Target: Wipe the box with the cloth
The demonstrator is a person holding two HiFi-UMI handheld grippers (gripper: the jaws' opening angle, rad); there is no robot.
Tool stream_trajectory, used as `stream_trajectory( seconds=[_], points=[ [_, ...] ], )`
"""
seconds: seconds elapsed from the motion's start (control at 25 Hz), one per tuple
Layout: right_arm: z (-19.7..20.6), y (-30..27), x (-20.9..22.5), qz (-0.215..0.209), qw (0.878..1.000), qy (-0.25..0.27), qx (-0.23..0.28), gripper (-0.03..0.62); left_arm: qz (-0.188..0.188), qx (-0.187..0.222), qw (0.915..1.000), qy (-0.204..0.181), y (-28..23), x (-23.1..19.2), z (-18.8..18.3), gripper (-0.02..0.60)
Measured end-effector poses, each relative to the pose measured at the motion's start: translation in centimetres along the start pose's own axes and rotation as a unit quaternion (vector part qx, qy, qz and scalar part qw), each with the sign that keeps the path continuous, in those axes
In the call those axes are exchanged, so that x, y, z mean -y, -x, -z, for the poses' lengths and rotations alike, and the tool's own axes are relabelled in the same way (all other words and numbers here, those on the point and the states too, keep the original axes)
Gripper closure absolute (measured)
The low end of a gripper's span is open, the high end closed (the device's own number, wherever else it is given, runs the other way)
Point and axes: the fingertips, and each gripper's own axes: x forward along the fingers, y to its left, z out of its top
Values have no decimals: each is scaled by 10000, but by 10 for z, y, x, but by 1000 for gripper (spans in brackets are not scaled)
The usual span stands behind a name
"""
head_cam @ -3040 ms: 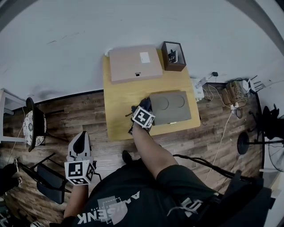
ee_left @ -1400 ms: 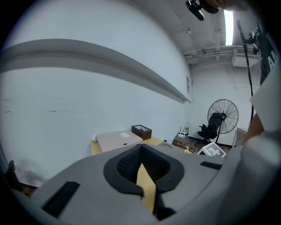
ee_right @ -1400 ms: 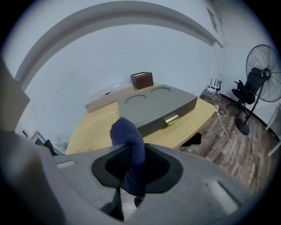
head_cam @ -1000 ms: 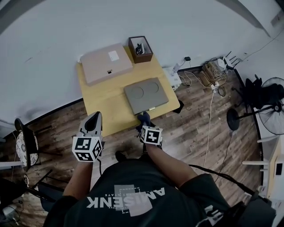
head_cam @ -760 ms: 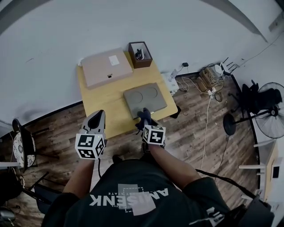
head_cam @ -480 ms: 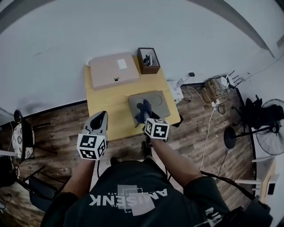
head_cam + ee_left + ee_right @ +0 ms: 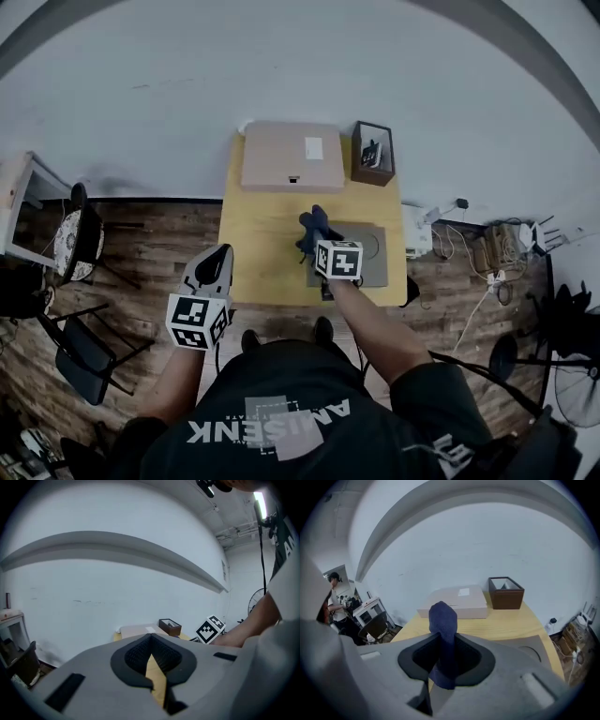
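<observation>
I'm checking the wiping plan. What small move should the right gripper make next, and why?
Probably carry the right gripper forward and down onto the flat beige box. Its jaws are shut on the blue cloth, which hangs above the wooden table by the grey tray, short of the box. The left gripper is shut and empty.

Yellow wooden bench [image 7: 265,234] set against a white wall. Carrying a flat beige box [image 7: 289,156] at the far edge, a small brown open box [image 7: 358,159] just beside it, and a grey mat [image 7: 373,262] near the right front.
</observation>
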Motion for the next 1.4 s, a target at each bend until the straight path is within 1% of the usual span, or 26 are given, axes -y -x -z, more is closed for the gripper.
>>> stream_trajectory(
  seconds=[0.08,0.16,0.24,0.4,0.56,0.64,0.84,1.04,1.24,1.4],
  points=[
    [0,-17,-3,-152,9995,215,-147,510,-350,-31,9994,69,4,-6,0,580],
    [2,-32,-8,-320,9983,376,-296,511,-761,-58,9970,163,9,-12,1,580],
    [5,-44,-12,-480,9963,518,-484,510,-1051,-84,9941,269,14,-14,2,580],
    [12,-59,-14,-704,9923,715,-721,510,-1271,-174,9912,334,14,-6,4,580],
    [13,-62,-4,-718,9888,964,-884,510,-1425,-256,9886,402,5,5,8,580],
    [9,-63,5,-740,9888,974,-850,510,-1399,-259,9889,422,-2,14,8,580],
    [12,-52,39,-452,9929,613,-918,510,-1263,-248,9910,363,-15,28,5,580],
    [8,-37,67,-353,9934,456,-995,510,-1083,-221,9934,306,-29,42,-2,580],
    [12,-31,101,-46,9958,309,-865,510,-883,-195,9958,145,-44,53,-12,580],
    [16,-20,121,108,9965,213,-801,510,-716,-234,9972,30,-56,60,-16,580]
  ],
)
